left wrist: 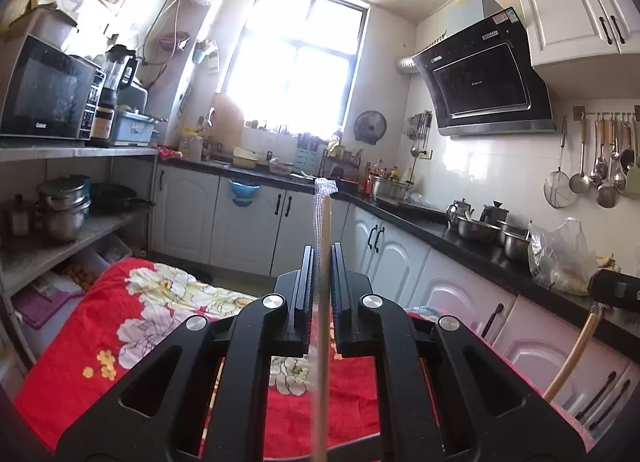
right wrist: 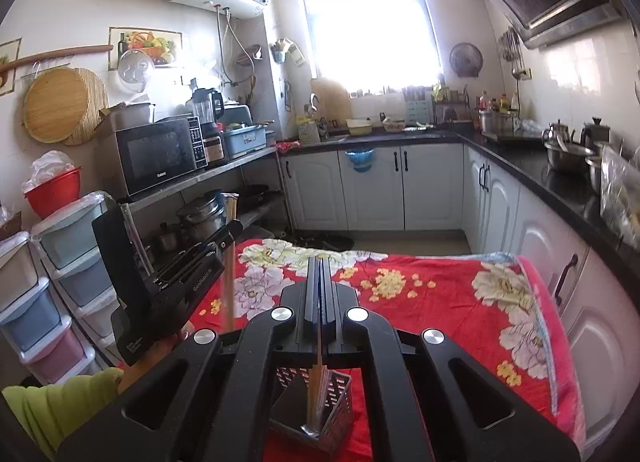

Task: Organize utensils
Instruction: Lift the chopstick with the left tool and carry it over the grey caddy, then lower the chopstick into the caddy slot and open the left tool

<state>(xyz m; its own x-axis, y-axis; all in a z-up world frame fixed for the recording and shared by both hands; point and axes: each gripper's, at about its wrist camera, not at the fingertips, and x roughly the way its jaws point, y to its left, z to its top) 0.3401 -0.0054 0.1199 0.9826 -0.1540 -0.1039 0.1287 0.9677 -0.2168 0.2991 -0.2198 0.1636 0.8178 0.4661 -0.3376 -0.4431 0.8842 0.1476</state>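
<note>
Right wrist view, catalogued from largest to smallest.

Floral red cloth [right wrist: 460, 302]: spread beneath and ahead of both tools, covering the work surface.

Left gripper [left wrist: 320, 262]: jaws drawn together on a wrapped pair of chopsticks [left wrist: 321, 282], which passes between the pads and juts forward past the tips, wrapper end foremost. Seen from the right tool as a black body up and to its left, held well above the cloth, with wooden sticks running down below it. Green sleeve [right wrist: 60, 402] at the lower left of that view.

Right gripper [right wrist: 322, 282]: jaws closed on a single wooden chopstick [right wrist: 316, 386], which hangs below the pads.

Perforated metal utensil holder [right wrist: 336, 410]: standing on the cloth directly under the right tool; lower end of the chopstick already inside its opening, near the bottom. Contact with the bottom not determinable.

Step in hand, as judged: depositing the right-hand chopstick into the holder; left-hand pair waiting its turn.

Next move, as judged: parting of the right jaws once the stick rests inside, then a straight lift clear of the rim. Afterwards, left tool to be carried over the same opening and tipped downward, wrapped sticks aligned with the holder before release. Risk: stick leaning out or tipping the light holder.
</note>
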